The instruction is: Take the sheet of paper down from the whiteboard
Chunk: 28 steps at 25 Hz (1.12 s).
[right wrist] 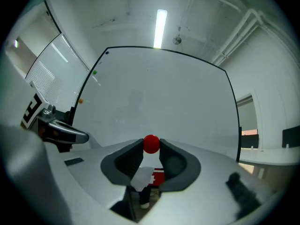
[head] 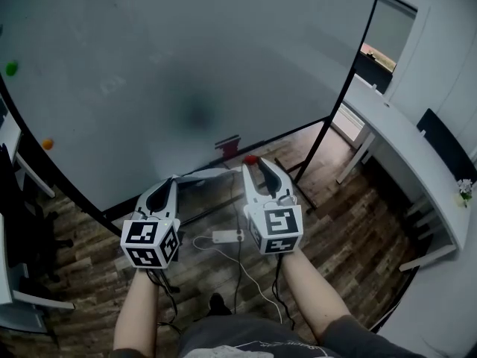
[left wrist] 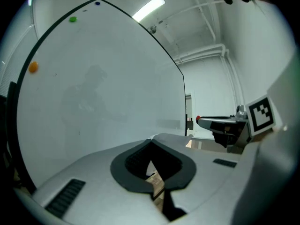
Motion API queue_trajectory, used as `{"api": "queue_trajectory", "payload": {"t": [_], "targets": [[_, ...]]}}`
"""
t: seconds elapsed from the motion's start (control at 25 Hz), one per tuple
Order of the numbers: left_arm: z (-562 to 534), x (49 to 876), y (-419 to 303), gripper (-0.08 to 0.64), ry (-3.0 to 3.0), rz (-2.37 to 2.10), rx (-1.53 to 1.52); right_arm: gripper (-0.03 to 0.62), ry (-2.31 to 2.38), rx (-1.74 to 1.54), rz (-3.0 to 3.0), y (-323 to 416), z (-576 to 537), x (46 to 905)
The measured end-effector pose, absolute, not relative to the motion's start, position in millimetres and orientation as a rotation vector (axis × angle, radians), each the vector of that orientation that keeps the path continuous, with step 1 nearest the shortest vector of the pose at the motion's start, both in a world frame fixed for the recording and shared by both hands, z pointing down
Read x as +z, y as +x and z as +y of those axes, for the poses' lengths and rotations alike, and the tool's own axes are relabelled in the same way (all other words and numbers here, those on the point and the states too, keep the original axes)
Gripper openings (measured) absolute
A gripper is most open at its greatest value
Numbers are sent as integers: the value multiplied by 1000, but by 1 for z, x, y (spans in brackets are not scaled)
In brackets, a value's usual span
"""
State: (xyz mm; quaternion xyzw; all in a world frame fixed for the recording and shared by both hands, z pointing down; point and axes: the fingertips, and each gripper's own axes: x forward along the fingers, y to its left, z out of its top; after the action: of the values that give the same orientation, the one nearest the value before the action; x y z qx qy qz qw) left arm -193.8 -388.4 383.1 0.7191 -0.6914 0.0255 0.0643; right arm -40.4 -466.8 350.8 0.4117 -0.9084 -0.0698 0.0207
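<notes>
White, glossy and almost bare, the whiteboard (head: 186,66) fills most of the head view, and no paper hangs anywhere on the part of it that shows. That reads as the main step being done. Below it runs the wood-plank floor (head: 358,222), with the two grippers held out level near the board's lower edge. The sheet of paper (head: 209,174) is off the board. It shows as a pale strip, nearly edge-on, running from the tip of the left gripper (head: 173,181) across toward the right gripper (head: 252,164), clear of the board's surface. In the left gripper view the jaws stand together at the tip with a sliver of white between the dark pads, so I judge that this gripper is pinching the sheet by one edge, though the pinch point itself is small and hard to read. The right gripper's jaws are clamped on a red ball magnet (right wrist: 151,144), caught squarely between the two fingertips and away from the board. This is most likely the magnet that pinned the sheet. Three small magnets are left on the board and play no part: a green magnet (head: 11,68) and an orange magnet (head: 47,144) at its left side, and a blue magnet (left wrist: 97,3) at its top edge. What remains looks minor. The sheet has to be carried fully away or set down somewhere, and the red magnet parked or dropped. No surface for either is obvious in these views.
</notes>
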Motion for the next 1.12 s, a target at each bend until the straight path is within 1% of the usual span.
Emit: {"api": "queue_trajectory", "payload": {"t": [0.32,0.8,1.12], "targets": [[-355,376,-167,11,2050,-2169,19,114,1089,-153,-2866,-28,-449,350],[-303,385,-120,11,1920,-2252,105,114,938,-11,-2883,16,-401,369],[-273,381,-105,11,1888,-2299,86,114,848,-42,-2900,17,-366,372]]}}
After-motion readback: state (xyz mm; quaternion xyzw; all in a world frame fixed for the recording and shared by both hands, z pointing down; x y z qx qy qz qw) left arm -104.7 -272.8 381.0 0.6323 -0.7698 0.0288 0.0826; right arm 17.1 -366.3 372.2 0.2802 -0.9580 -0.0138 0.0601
